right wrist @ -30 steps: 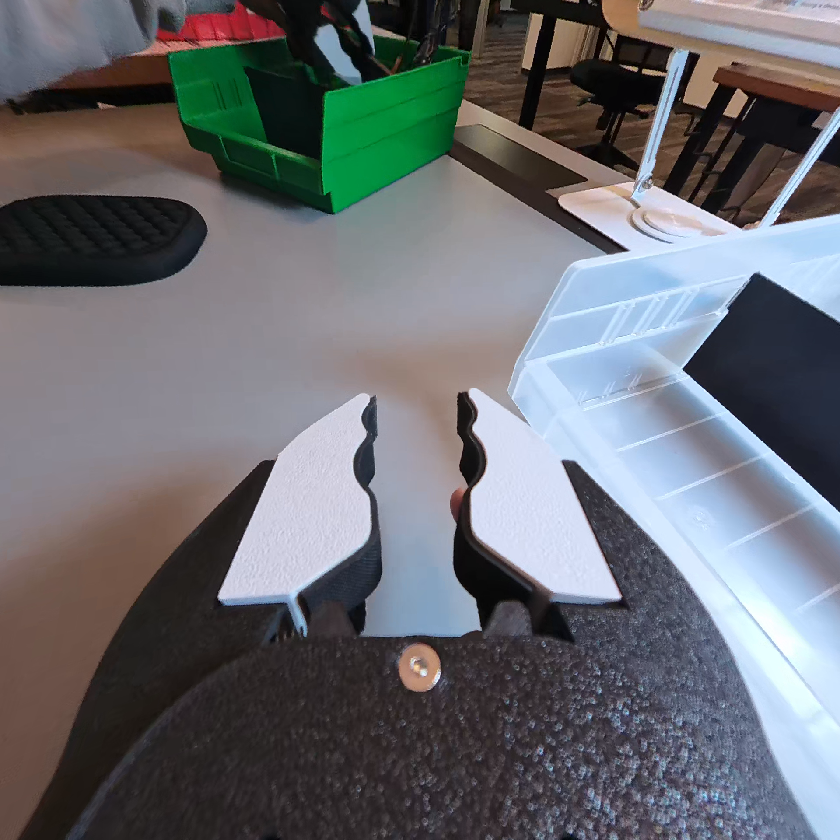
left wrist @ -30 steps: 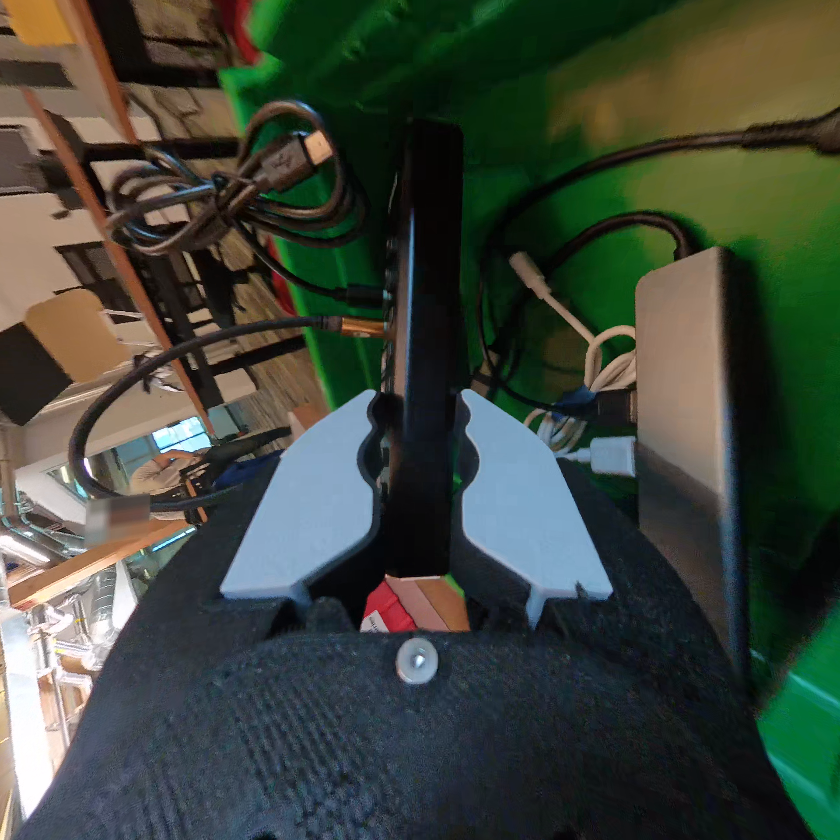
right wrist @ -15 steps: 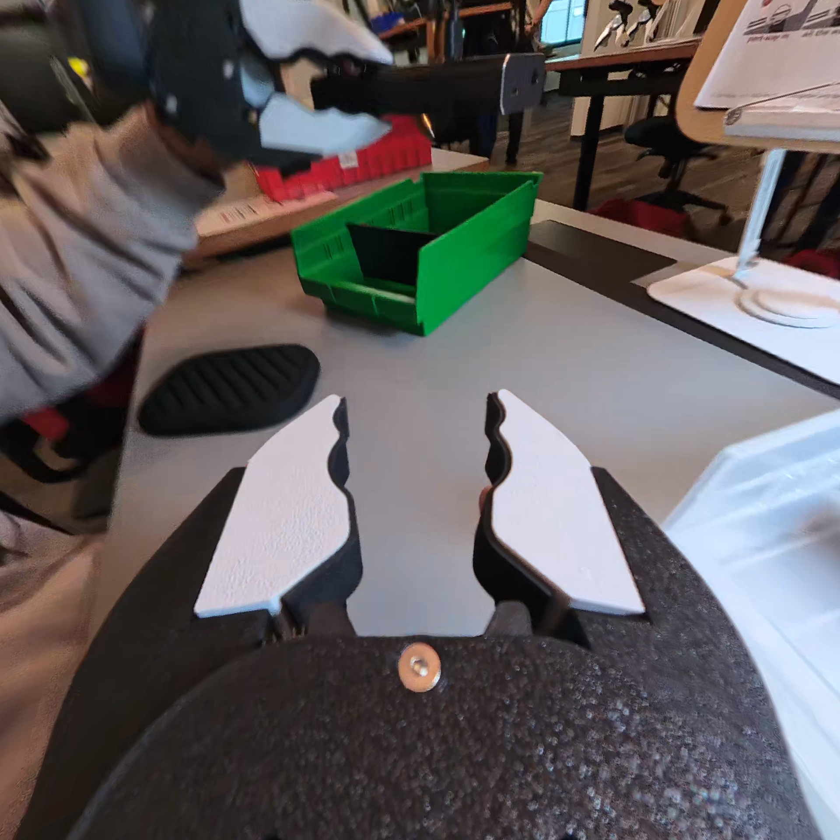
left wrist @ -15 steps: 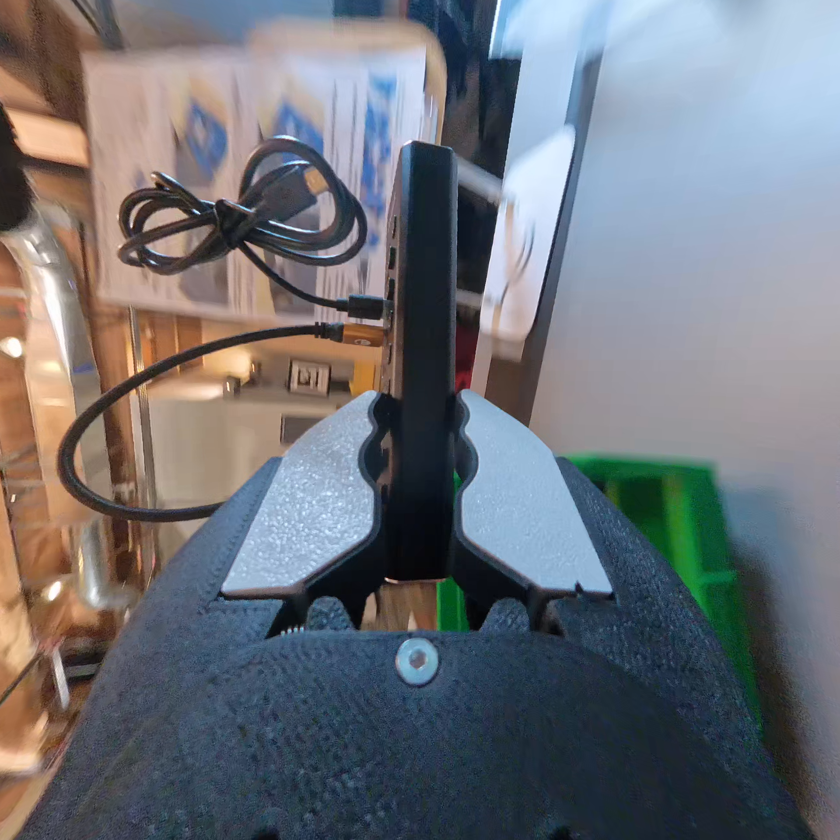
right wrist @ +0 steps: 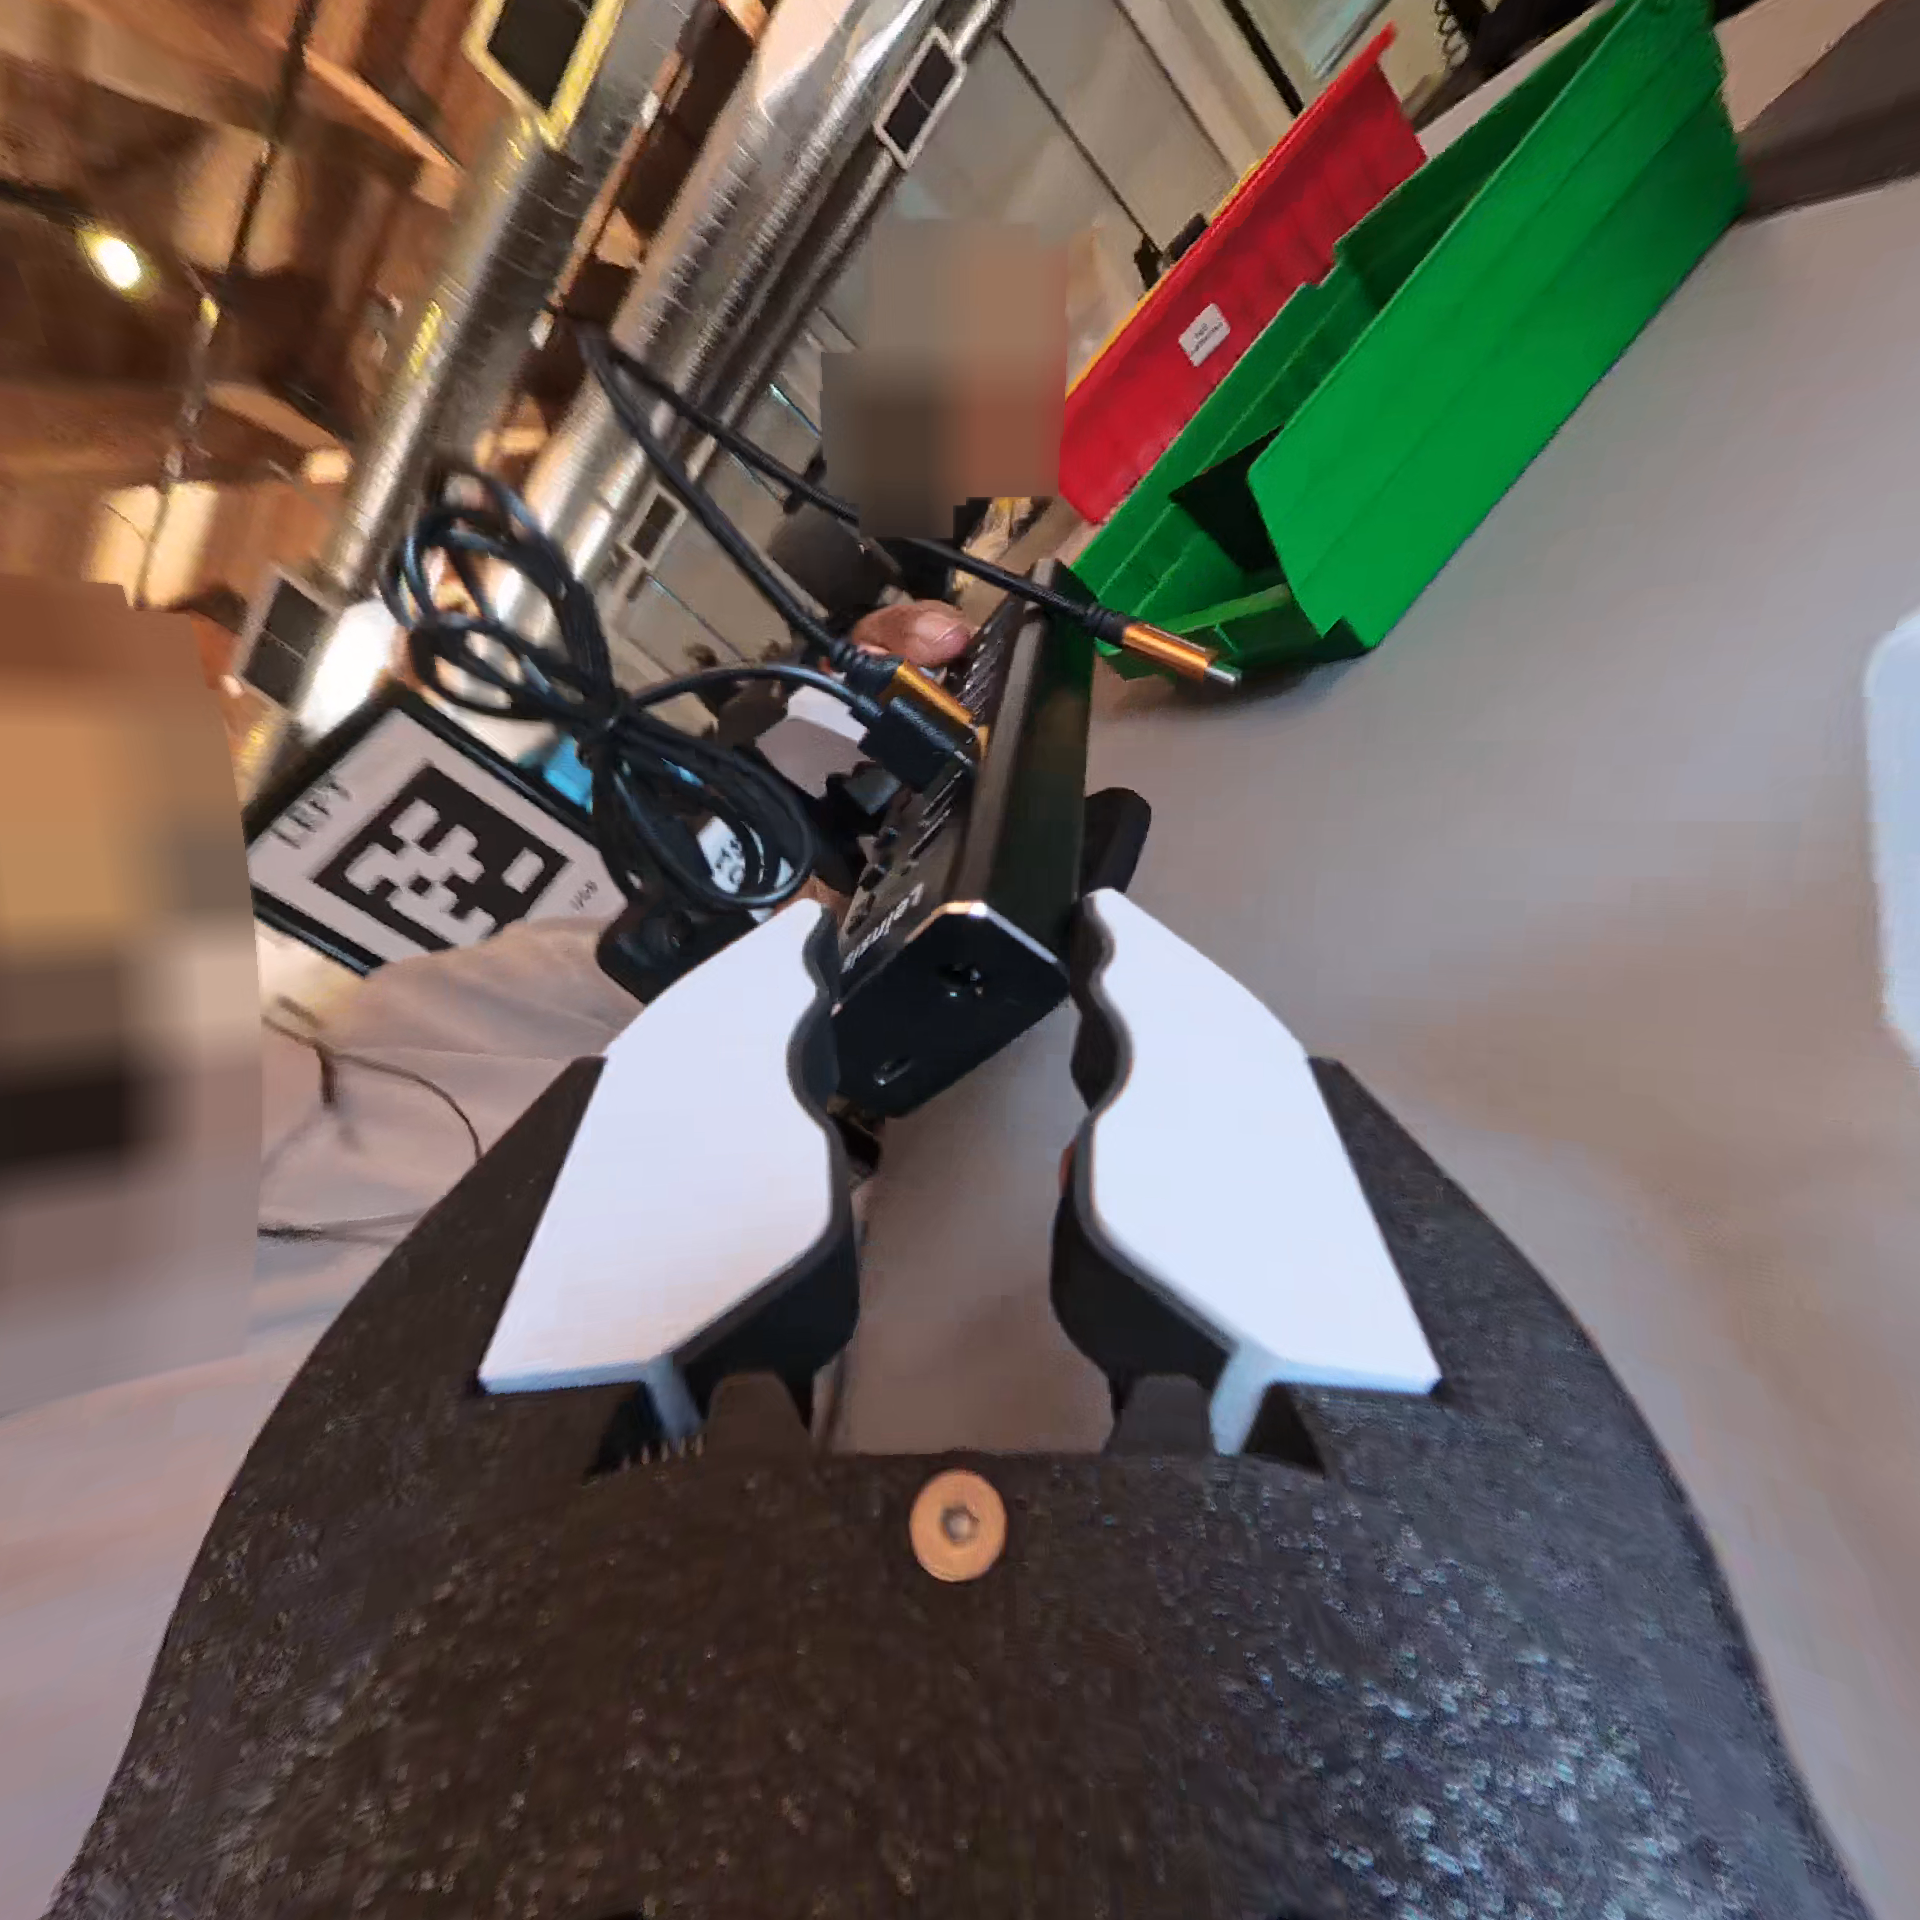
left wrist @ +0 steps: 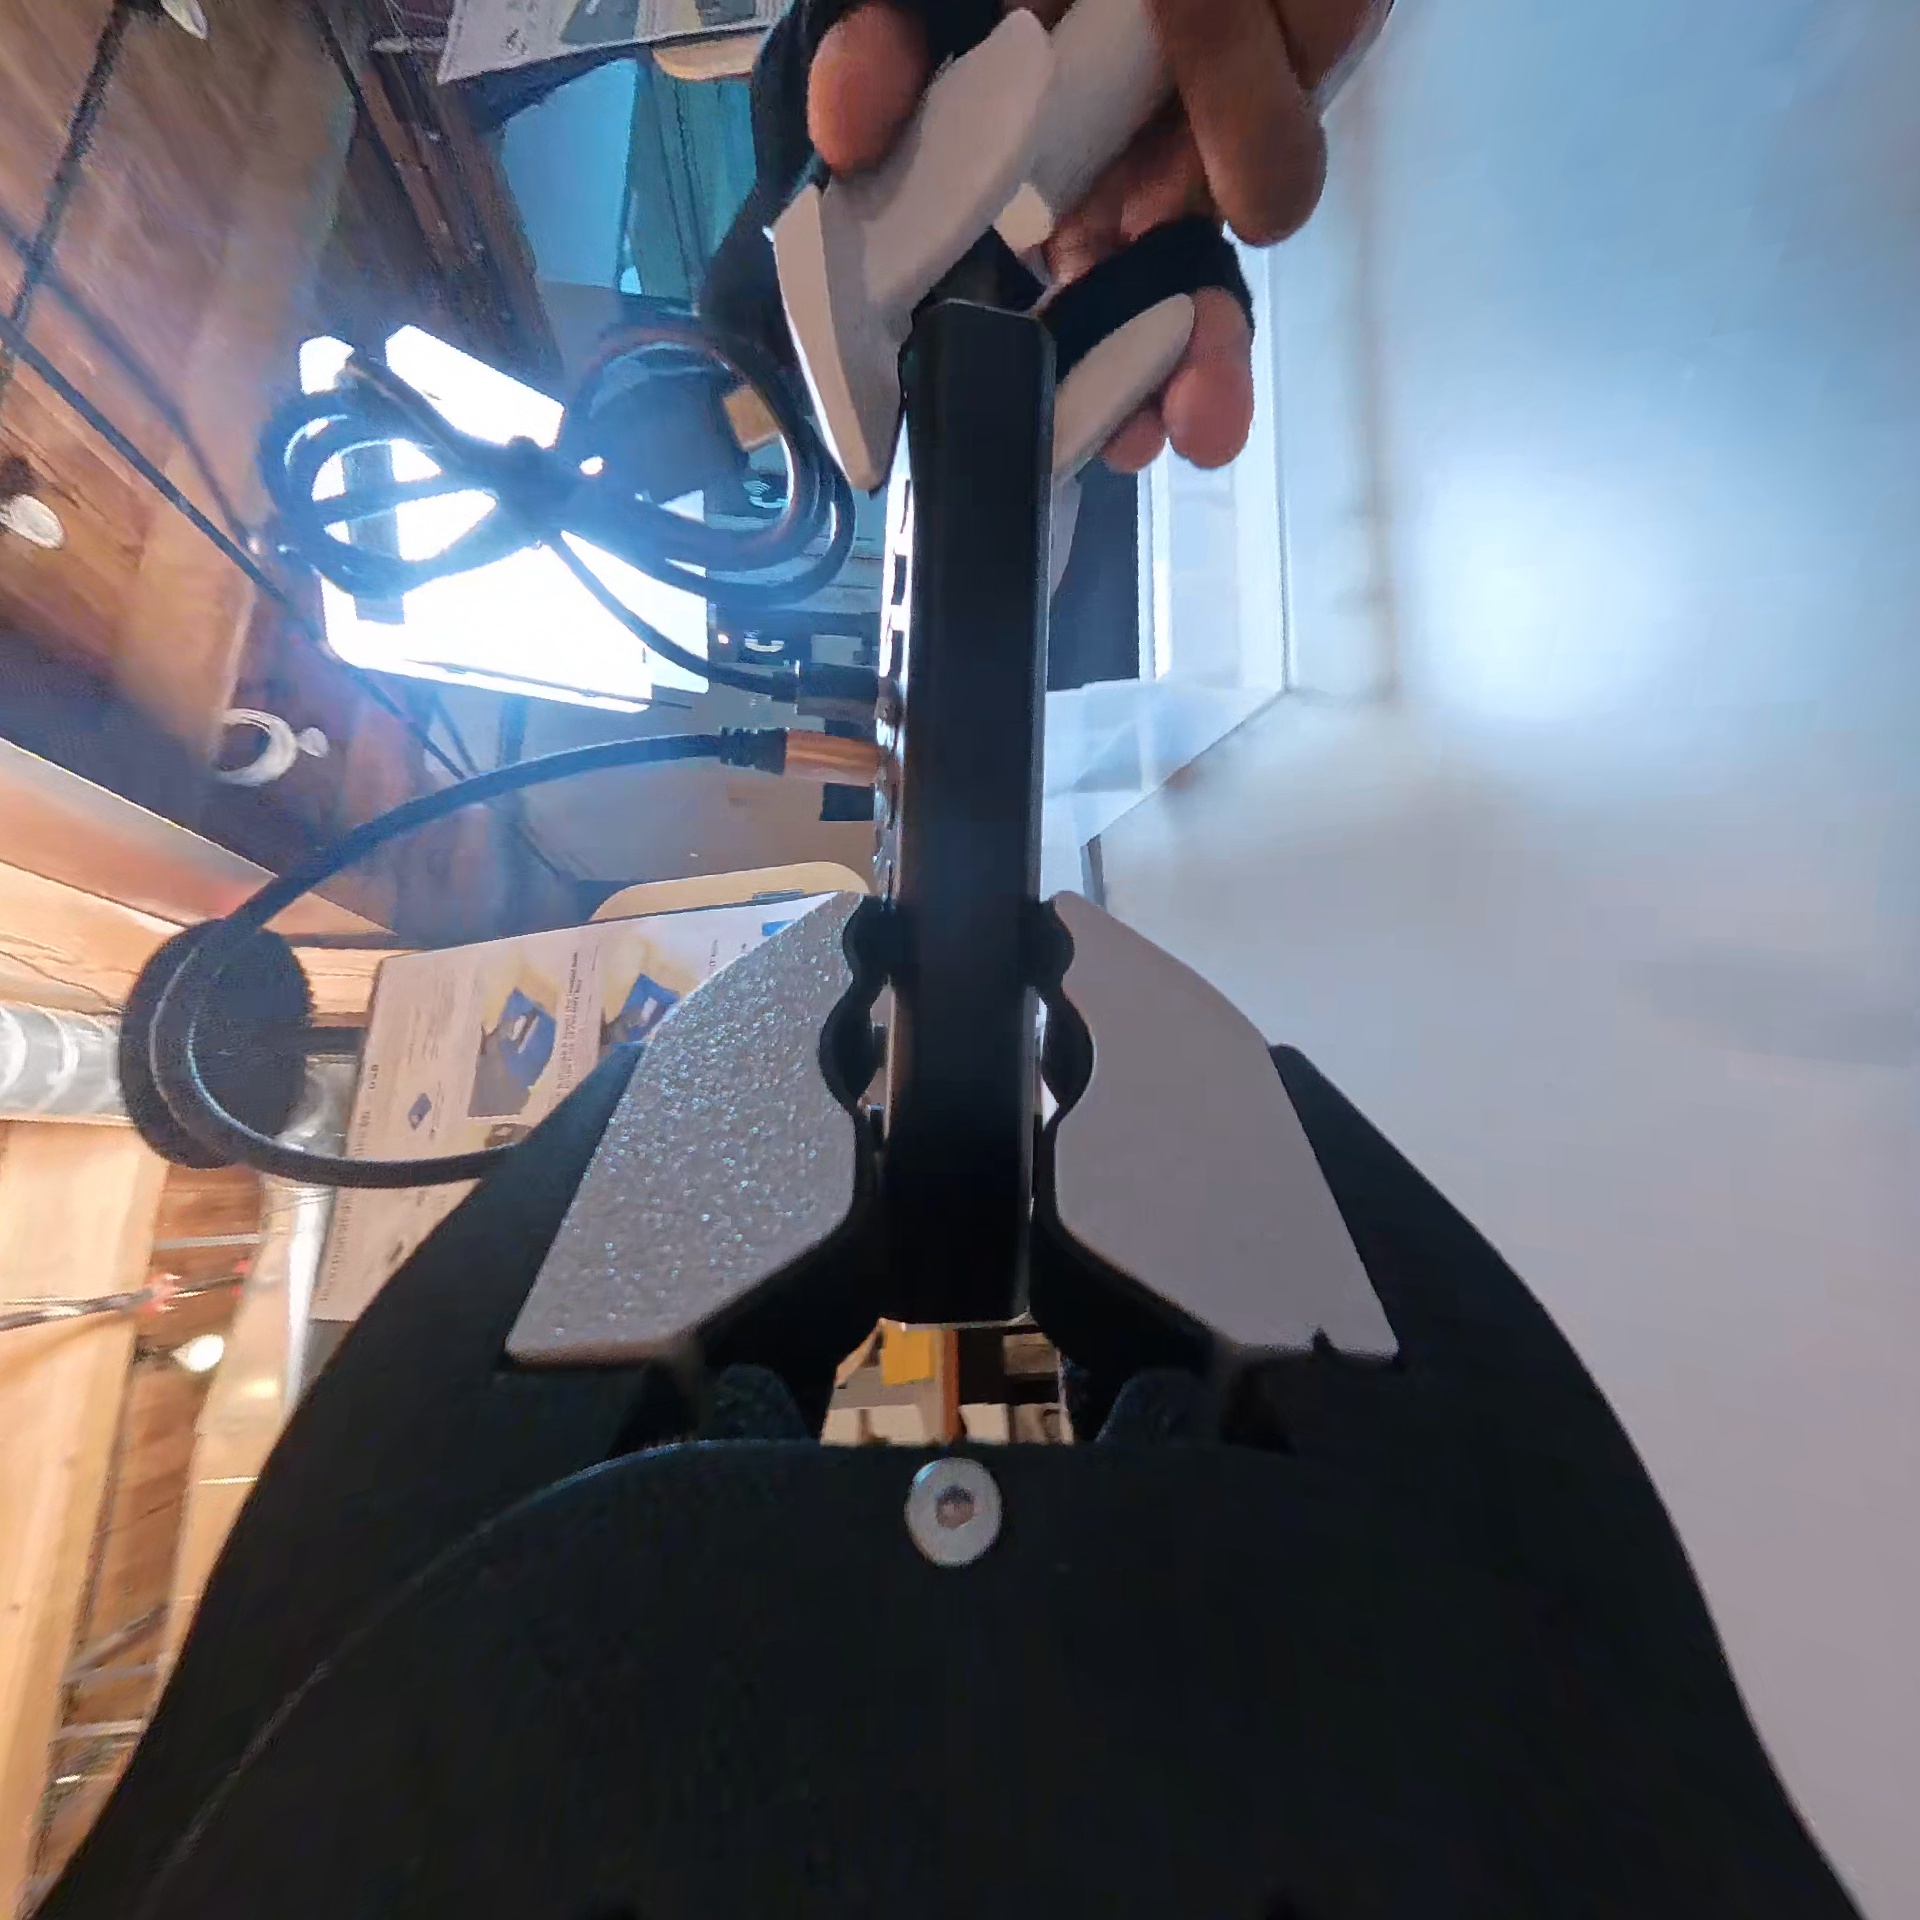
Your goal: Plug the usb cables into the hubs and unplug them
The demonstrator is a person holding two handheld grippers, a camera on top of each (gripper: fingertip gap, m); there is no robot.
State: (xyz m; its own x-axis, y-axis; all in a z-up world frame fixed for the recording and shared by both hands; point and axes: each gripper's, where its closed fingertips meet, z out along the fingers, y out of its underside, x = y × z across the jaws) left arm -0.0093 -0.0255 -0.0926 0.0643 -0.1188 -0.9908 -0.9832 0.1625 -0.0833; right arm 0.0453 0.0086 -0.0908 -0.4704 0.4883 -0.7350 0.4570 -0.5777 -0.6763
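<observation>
My left gripper (left wrist: 961, 914) is shut on a long black hub (left wrist: 971, 623) and holds it in the air. Two cables are plugged into the hub's side: a black plug (left wrist: 831, 681) leading to a tied coil (left wrist: 520, 468), and a copper-sleeved plug (left wrist: 821, 753). My right gripper (right wrist: 951, 914) is open, with one finger on each side of the hub's far end (right wrist: 956, 997), close to it. It also shows at the top of the left wrist view (left wrist: 971, 436), held by a hand. A loose copper-tipped cable end (right wrist: 1174, 649) hangs beside the hub.
A green bin (right wrist: 1455, 364) and a red bin (right wrist: 1247, 291) stand on the grey table (right wrist: 1507, 935) behind the hub. A clear plastic box's edge (right wrist: 1896, 831) is at the right. A grey sleeve (right wrist: 416, 1091) lies at the left. Tip to tip, the grippers are about 8 centimetres apart.
My left gripper has carried the hub and its cables out of the green bin and across to the right gripper. My right gripper has lifted off the table, narrowed and come around the hub's end.
</observation>
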